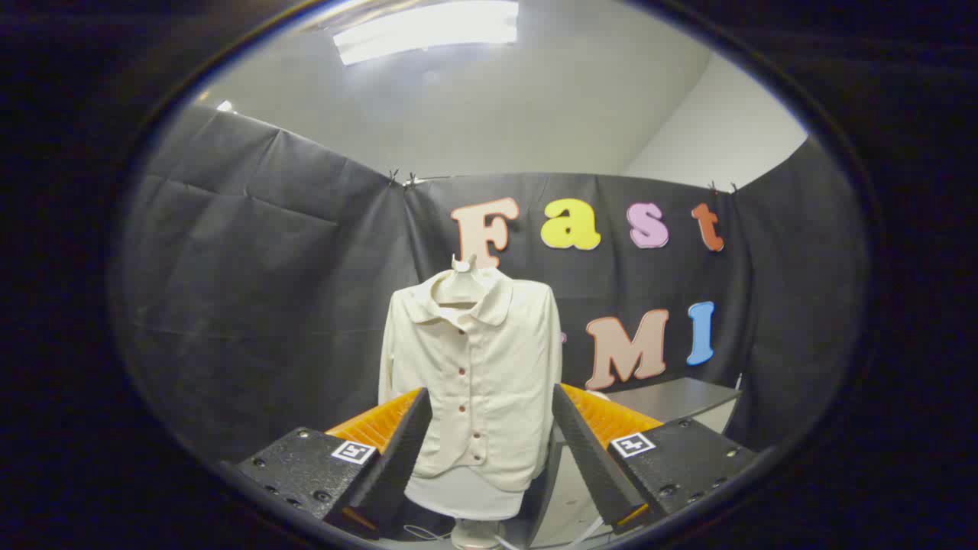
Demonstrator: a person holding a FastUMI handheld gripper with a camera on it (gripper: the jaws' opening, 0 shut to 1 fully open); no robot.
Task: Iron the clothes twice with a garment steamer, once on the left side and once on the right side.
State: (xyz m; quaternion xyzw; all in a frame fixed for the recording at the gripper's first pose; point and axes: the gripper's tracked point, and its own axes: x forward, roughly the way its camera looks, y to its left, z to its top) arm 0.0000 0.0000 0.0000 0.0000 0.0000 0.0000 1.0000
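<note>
A cream button-front shirt (475, 382) hangs on a white mannequin torso (464, 495), collar spread flat and a row of small dark buttons running down its front, with two close together near the hem. The sleeves fall straight at its sides and the fabric looks mostly smooth. The torso's short neck stub (463, 264) pokes up above the collar, and its pale base shows below the hem. The shirt stands just beyond the gripper (489, 416), framed in the gap between the two fingers, which are spread wide apart and hold nothing. Each finger carries a small square black-and-white marker tag (354, 451) on its upper face; the pattern is not readable as writing. To the right of the shirt, behind the right finger, a grey tabletop (672, 397) juts out, its far corner nearly meeting the black cloth wall (260, 305). Above the wall, a long ceiling light (428, 30) glows against a white ceiling.
</note>
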